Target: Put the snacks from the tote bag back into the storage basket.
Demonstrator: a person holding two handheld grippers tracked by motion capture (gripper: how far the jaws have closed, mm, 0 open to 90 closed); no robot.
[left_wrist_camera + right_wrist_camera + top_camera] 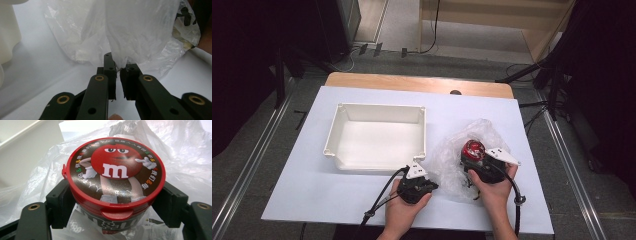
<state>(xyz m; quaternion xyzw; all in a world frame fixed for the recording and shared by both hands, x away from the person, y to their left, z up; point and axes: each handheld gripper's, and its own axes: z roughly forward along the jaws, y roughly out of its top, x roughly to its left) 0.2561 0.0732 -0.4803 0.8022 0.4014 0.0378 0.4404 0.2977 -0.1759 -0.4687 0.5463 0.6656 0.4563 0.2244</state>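
In the high view, a white sheet covers the table (362,200). A white plastic tray (379,137) sits left of centre. A crumpled clear plastic bag (452,155) lies right of the tray, toward the lower right of the frame.

Left gripper (418,186): held in the left hand (404,207) at lower centre of the high view, just below the tray's near right corner. In the left gripper view, the left gripper (118,68) has its jaws nearly together, pinching a fold of the plastic bag (135,32) between the tips. The tray (8,32) occupies the left edge of that frame.

Right gripper (479,161): held in the right hand (494,187) over the bag. In the right gripper view, the right gripper (115,197) is clamped on a round candy tub (115,177) with a red lid bearing an "m" character. One jaw bears on each side of the tub, just below the lid. The tub (473,149) appears to be raised slightly above the bag (40,177), though contact underneath cannot be confirmed.
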